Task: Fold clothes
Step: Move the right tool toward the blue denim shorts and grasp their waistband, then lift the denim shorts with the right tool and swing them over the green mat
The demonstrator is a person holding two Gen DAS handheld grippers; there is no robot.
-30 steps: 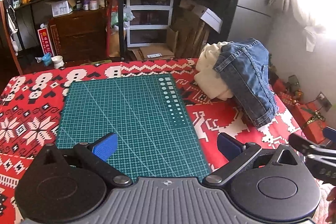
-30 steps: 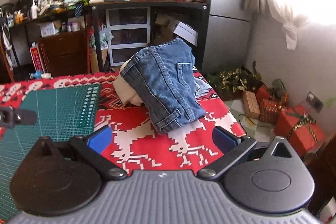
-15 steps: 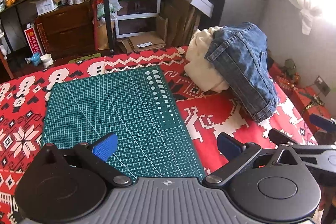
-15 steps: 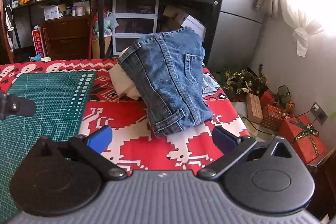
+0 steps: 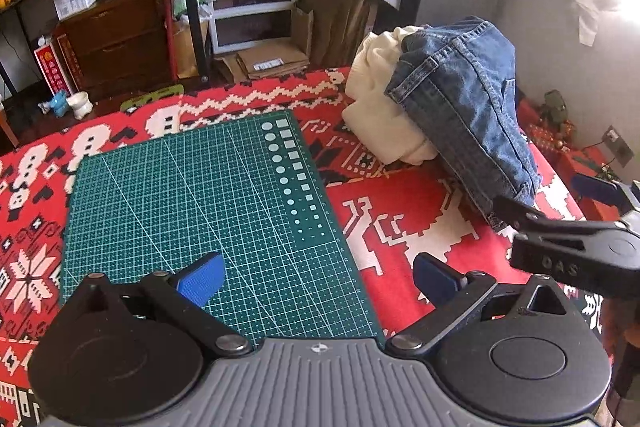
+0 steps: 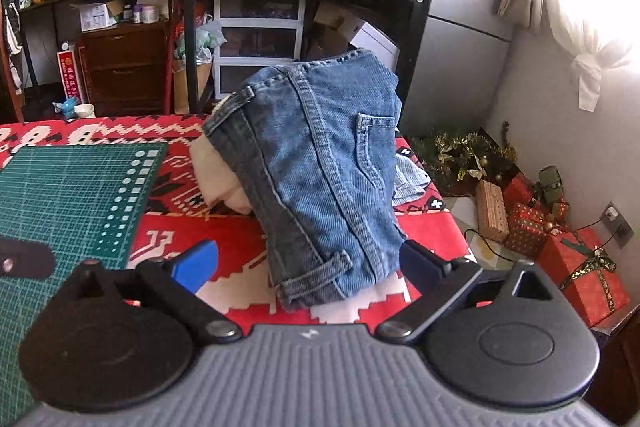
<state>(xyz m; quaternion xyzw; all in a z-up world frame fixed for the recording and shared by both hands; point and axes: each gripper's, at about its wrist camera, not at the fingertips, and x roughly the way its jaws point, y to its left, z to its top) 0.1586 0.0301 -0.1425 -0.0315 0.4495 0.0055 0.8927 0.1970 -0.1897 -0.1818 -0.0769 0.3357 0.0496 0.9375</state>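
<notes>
Blue denim jeans (image 5: pixel 468 107) lie heaped over a cream garment (image 5: pixel 380 115) at the right of the red patterned tablecloth. In the right wrist view the jeans (image 6: pixel 320 167) fill the centre, and their near hem lies between the blue pads of my right gripper (image 6: pixel 310 265), which is open. The cream garment (image 6: pixel 218 179) shows under the jeans' left side. My left gripper (image 5: pixel 320 277) hangs open over the near edge of the green cutting mat (image 5: pixel 192 195) with nothing in it. The right gripper (image 5: pixel 560 199) also shows at the jeans' near end in the left wrist view.
The tablecloth (image 5: pixel 400 211) covers the table. Shelving with plastic drawers (image 6: pixel 260 39) and cardboard stands behind it. Wrapped gift boxes (image 6: pixel 580 267) and tinsel lie on the floor to the right, by a grey wall. A lighter blue cloth (image 6: pixel 412 179) lies behind the jeans.
Both grippers have moved forward towards the clothes pile. The right gripper's open pads now reach either side of the jeans' hem. Both stay open.
</notes>
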